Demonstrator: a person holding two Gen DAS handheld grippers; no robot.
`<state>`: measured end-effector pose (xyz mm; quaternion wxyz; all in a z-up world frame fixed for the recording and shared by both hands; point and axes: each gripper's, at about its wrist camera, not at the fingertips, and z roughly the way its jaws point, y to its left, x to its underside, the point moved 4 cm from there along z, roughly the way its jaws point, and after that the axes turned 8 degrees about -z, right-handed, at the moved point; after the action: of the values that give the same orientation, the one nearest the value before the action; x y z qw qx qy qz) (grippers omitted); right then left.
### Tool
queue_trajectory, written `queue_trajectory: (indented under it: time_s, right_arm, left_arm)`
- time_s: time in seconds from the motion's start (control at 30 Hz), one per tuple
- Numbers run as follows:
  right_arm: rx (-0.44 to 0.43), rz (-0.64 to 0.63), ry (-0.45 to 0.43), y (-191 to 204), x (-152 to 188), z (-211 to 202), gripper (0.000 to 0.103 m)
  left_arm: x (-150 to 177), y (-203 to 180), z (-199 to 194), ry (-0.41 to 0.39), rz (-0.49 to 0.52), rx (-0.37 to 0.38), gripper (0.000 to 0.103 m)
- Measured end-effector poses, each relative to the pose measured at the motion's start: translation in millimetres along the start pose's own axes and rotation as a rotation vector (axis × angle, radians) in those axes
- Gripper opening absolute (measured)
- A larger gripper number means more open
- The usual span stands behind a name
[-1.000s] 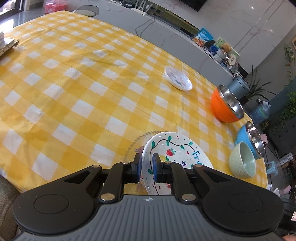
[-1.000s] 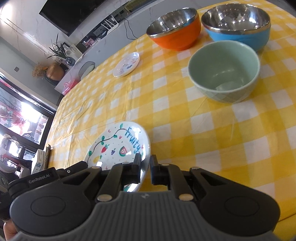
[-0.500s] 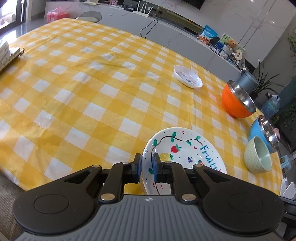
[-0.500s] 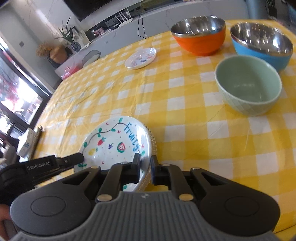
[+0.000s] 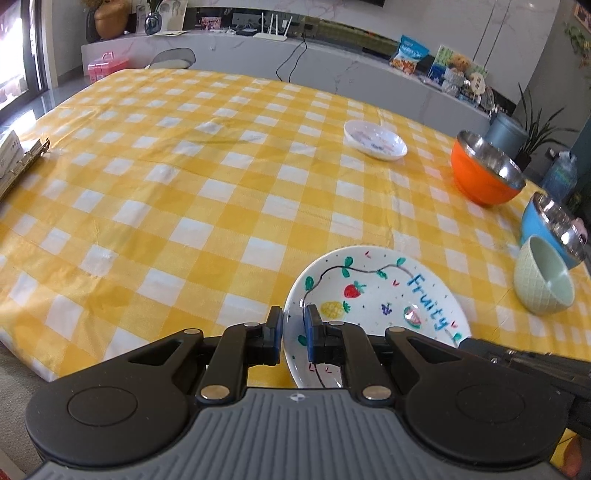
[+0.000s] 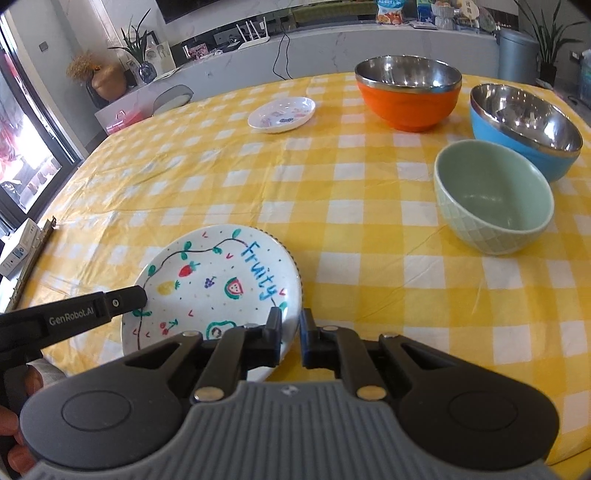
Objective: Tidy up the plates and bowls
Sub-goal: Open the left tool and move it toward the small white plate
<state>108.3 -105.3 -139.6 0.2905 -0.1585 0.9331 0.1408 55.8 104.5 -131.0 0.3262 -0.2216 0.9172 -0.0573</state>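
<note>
Hand-held gripper on the left, jaws narrow and pinched on the 9 o'clock rim of the painted "Fruity" plate. Right hand-held gripper likewise closed narrow on the same plate's rim near 5 o'clock. Plate at the near edge of the worktop, apparently over a ridged-edge plate just showing beneath; whether resting or raised, cannot tell.

Step in hand, by the look of it: stacking or carrying plates two-handed. Next move likely calls for level, matched travel and a soft release. Small white dish at 12 o'clock not yet gathered; orange bowl, blue bowl and green bowl grouped from 1 to 3 o'clock.

Yellow-checked cloth, lightly creased. Ring binder at the left edge. Behind, a long marble counter with router, snacks and potted plants.
</note>
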Motion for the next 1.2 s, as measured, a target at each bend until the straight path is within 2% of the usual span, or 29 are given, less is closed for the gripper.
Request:
queue_trajectory:
  time_s: [0.17,0.37,0.43,0.47,0.5,0.57,0.8,1.2]
  right_arm:
    - [0.023,-0.025,-0.013,4.6,-1.4,2.2,0.008]
    - [0.032,-0.041,-0.017,5.4,0.0,2.0,0.008]
    - [0.028,-0.041,-0.018,5.7,0.5,0.8,0.011]
    - [0.029,-0.039,-0.02,5.0,0.4,0.1,0.016]
    - [0.031,-0.036,-0.025,4.0,0.2,-1.0,0.03]
    - [0.032,-0.024,-0.038,1.7,-0.9,-4.2,0.037]
    - [0.028,0.053,-0.068,-13.1,-8.2,-14.5,0.044]
    - [0.055,0.139,-0.095,-36.4,-43.7,-19.2,0.05]
  left_arm:
    - [1.2,-5.5,0.5,-0.02,0.048,-0.021,0.014]
    - [-0.2,-3.9,0.9,-0.014,0.05,-0.01,0.014]
    - [-1.7,-2.2,0.9,-0.008,0.039,-0.001,0.015]
    - [-2.6,-1.8,0.7,-0.008,0.03,0.002,0.015]
    - [-3.9,-1.2,0.2,-0.006,0.023,0.006,0.016]
    - [-7.0,-1.1,-2.8,-0.011,0.009,0.018,0.02]
    - [-26.6,-13.3,-18.1,-0.034,-0.001,0.049,0.029]
    - [-70.5,-55.1,-10.9,-0.037,0.112,0.096,0.03]
